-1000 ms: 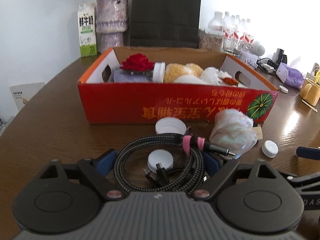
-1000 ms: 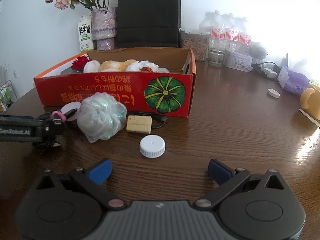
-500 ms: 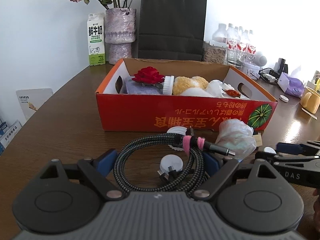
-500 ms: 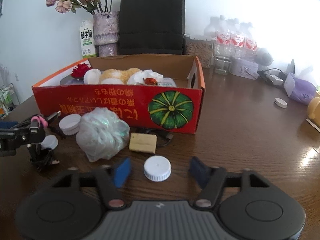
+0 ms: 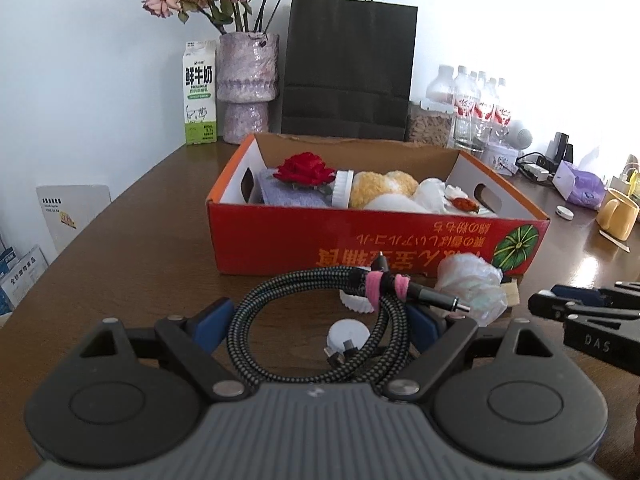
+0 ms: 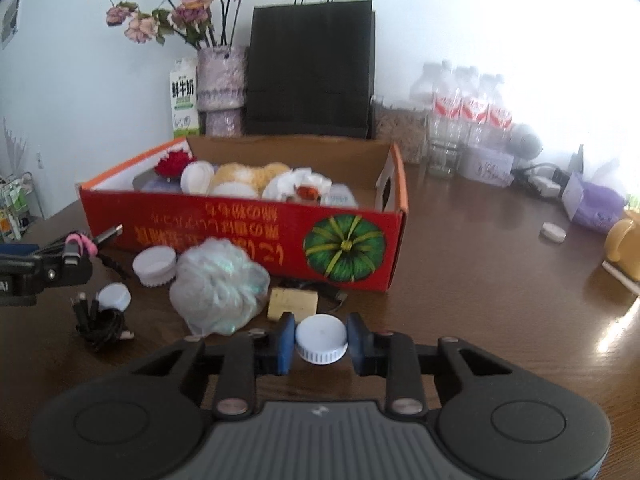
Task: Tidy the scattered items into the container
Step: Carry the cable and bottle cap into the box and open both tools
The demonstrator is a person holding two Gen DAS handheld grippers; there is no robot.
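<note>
The red box [image 6: 248, 232] sits mid-worktop [image 6: 480, 280], already part filled. My right tongs [image 6: 321, 342] are closing on the white bottle cap [image 6: 321, 338], pads touching its sides. My left tongs [image 5: 320, 320] hold the coiled braided cable [image 5: 312, 320], spread wide.

A plain white wall [image 5: 100, 80] stands behind a dark brown wooden surface [image 5: 132, 248] with a glossy grain. Along the wall sit a milk carton [image 5: 200, 92], a mottled lilac vase [image 5: 247, 84] of faded roses, a black paper bag [image 5: 348, 68] and a cluster of water bottles [image 5: 476, 100]. Strong daylight floods in from the right, bleaching the wall there and laying bright glare on the wood [image 6: 616, 332] near a yellow mug [image 5: 618, 216].
</note>
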